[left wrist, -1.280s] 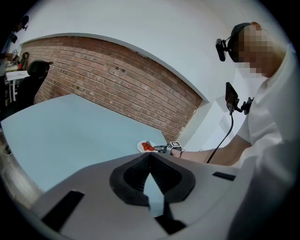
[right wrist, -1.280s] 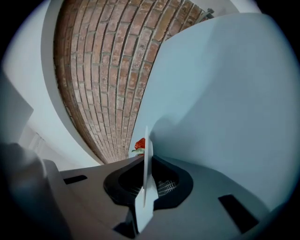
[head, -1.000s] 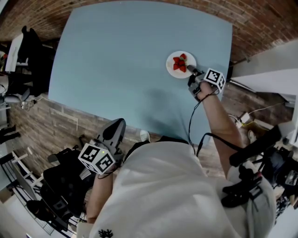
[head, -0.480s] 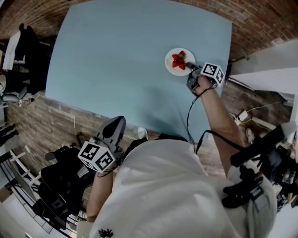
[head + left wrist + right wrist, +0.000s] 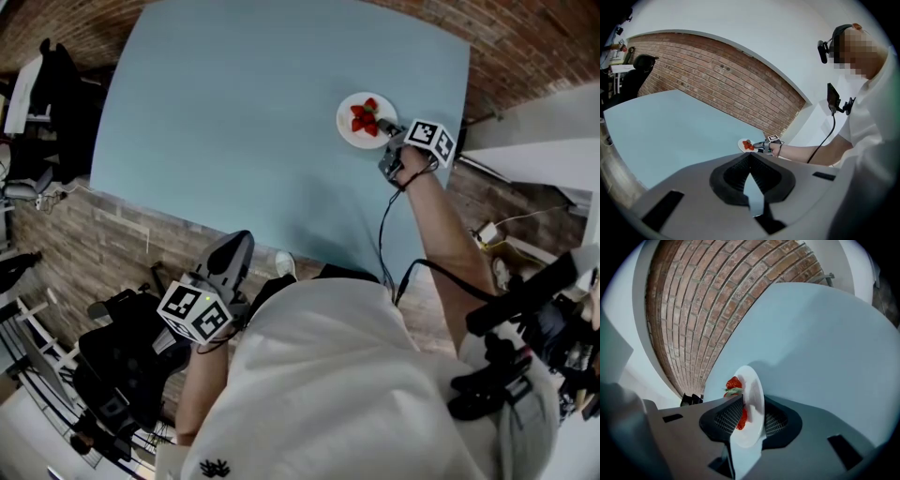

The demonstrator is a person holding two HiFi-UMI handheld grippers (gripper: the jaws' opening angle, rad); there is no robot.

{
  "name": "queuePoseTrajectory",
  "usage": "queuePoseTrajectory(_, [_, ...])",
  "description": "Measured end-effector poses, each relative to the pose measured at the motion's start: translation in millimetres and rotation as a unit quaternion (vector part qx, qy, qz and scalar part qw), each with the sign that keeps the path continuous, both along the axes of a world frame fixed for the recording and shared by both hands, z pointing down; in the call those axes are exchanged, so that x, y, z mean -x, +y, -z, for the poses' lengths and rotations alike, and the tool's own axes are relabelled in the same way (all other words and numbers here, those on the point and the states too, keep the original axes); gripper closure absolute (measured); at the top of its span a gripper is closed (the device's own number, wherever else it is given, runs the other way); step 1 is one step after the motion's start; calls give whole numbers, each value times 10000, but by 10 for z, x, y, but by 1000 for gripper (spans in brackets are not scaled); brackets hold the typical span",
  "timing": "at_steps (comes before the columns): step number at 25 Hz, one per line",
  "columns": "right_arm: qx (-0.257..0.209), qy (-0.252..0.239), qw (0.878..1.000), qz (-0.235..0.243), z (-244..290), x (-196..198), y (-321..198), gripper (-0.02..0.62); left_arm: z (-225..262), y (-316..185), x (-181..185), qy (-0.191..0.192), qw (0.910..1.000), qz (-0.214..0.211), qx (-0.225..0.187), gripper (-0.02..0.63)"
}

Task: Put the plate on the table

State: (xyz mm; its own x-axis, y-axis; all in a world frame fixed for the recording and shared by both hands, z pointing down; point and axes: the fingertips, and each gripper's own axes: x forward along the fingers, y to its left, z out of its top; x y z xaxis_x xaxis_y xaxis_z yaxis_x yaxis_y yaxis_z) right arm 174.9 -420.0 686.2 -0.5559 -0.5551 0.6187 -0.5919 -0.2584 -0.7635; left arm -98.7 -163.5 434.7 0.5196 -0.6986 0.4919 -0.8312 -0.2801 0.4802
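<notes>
A small white plate (image 5: 352, 135) with red strawberries (image 5: 364, 118) lies flat on the light-blue table (image 5: 253, 112), near its far right edge. My right gripper (image 5: 384, 127) reaches it from the near right. Its jaws are opening, and the plate's rim (image 5: 754, 404) still stands between them, with the strawberries (image 5: 733, 383) on the left side. My left gripper (image 5: 239, 247) hangs low off the table's near edge by the person's body. Its fingertips meet with nothing between them (image 5: 750, 157). From there the plate (image 5: 742, 145) shows small and far off.
Brick floor (image 5: 525, 37) surrounds the table. Black chairs and gear (image 5: 112, 366) stand at the lower left, more dark equipment (image 5: 525, 328) at the right. A black cable (image 5: 384, 244) runs from the right gripper along the arm. A white block (image 5: 544, 141) lies right of the table.
The plate and right gripper have crept slightly farther from the person on the table. The left gripper has stayed where it was.
</notes>
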Motion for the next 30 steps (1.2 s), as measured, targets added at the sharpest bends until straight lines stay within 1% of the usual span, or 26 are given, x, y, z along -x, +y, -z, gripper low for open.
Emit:
queuePoseTrajectory(3, [-44,261,9996,58,-1,-1,-6,494,0,21,13,-9,10000,14,-20,606])
queuePoseTrajectory(7, [-80,799,9966,197,0,-66,-4,489,-7,30,36,-25,10000,27,-33,605])
queuePoseTrajectory(12, [-113,1152,9928,322,10,-116,-21,482,-25,39,57,4,10000,26,-26,606])
queuePoseTrajectory(14, [-172,1412,9890,409,20,-150,-37,474,-29,28,50,9,10000,10,-29,605])
queuePoseTrajectory(17, [-258,1907,9794,605,25,-206,-38,462,-41,17,46,14,10000,-6,-20,606])
queuePoseTrajectory(19, [-286,2134,9739,718,16,-234,-36,462,-49,11,43,25,10000,-12,-6,605])
queuePoseTrajectory(30, [-325,2562,9621,878,10,-256,-32,462,-95,-31,24,118,9999,-72,39,605])
